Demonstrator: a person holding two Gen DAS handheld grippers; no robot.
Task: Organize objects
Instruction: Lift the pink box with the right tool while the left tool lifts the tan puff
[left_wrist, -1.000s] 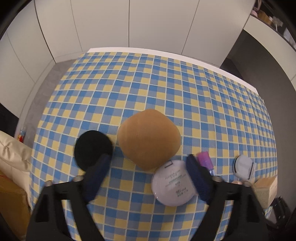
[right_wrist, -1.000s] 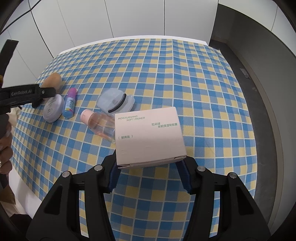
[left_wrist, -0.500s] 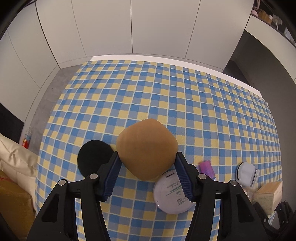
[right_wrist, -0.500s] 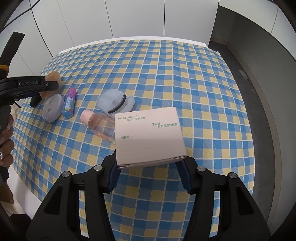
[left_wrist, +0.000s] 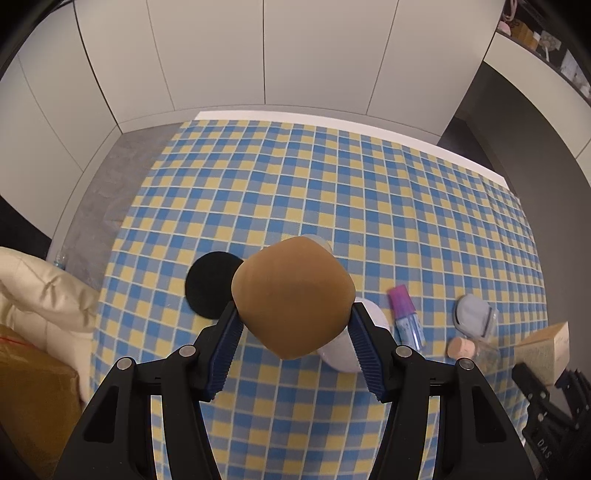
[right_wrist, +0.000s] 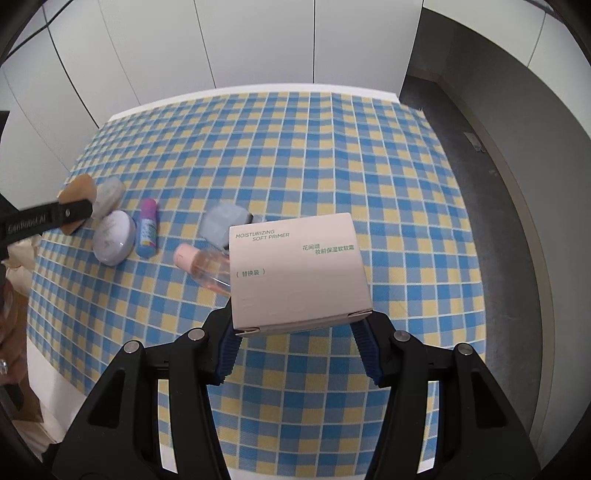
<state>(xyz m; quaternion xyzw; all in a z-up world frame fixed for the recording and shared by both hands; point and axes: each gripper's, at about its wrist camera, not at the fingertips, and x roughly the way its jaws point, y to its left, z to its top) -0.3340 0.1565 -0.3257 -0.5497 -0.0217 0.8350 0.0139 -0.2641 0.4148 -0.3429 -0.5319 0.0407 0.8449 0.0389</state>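
My left gripper (left_wrist: 293, 321) is shut on a round tan makeup sponge (left_wrist: 291, 299) and holds it above the blue-and-yellow checked tablecloth (left_wrist: 332, 184). Below it lie a black round pad (left_wrist: 210, 284) and a white compact (left_wrist: 369, 325), partly hidden. My right gripper (right_wrist: 295, 332) is shut on a pale pink primer box (right_wrist: 295, 269), held clear of the cloth. The right wrist view shows the left gripper (right_wrist: 48, 219) with the sponge (right_wrist: 79, 192) at far left, beside the white compact (right_wrist: 112, 238).
On the cloth lie a purple-and-blue tube (right_wrist: 147, 227), a pink-capped clear bottle (right_wrist: 203, 264), a grey clear case (right_wrist: 221, 225) and a second round case (right_wrist: 109, 192). A cream cushion (left_wrist: 37, 295) and a brown carton (left_wrist: 29, 398) sit off the table's left edge.
The left jaws closed on the tan sponge and lifted it off the cloth, uncovering a round case beneath. The right gripper rose a little with the box.
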